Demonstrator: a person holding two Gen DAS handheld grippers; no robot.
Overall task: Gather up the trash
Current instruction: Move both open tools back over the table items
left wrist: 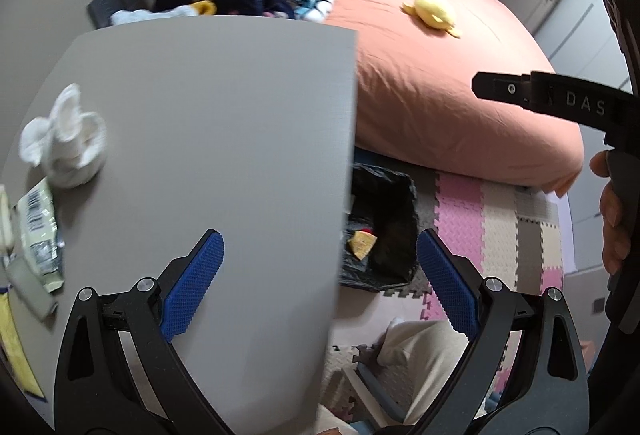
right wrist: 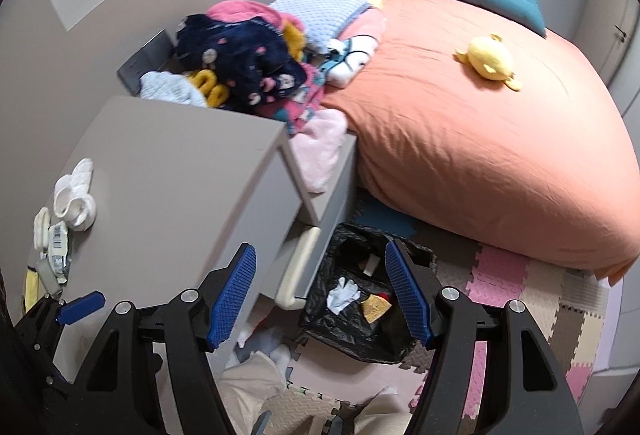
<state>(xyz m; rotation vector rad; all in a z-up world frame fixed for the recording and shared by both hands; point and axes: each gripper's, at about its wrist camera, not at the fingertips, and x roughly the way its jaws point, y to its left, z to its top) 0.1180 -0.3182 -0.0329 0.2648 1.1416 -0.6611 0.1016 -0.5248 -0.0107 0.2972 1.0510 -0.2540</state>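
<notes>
A crumpled white tissue [left wrist: 66,137] lies at the left of the grey tabletop [left wrist: 208,115], beside a torn barcode wrapper [left wrist: 40,231]. Both show in the right wrist view, the tissue [right wrist: 76,201] and the wrapper [right wrist: 58,251]. A black-lined trash bin [right wrist: 360,303] stands on the floor by the table, holding a white tissue [right wrist: 342,293] and a yellow scrap [right wrist: 376,307]. My left gripper [left wrist: 320,283] is open and empty over the table's right edge. My right gripper [right wrist: 320,299] is open and empty above the bin. The bin also shows in the left wrist view [left wrist: 384,227].
An orange bed [right wrist: 480,139] with a yellow plush toy [right wrist: 490,63] fills the right. Piled clothes [right wrist: 248,63] lie behind the table. A drawer [right wrist: 320,171] with pink cloth stands open. Foam floor mats [right wrist: 520,299] and my legs [right wrist: 256,387] are below.
</notes>
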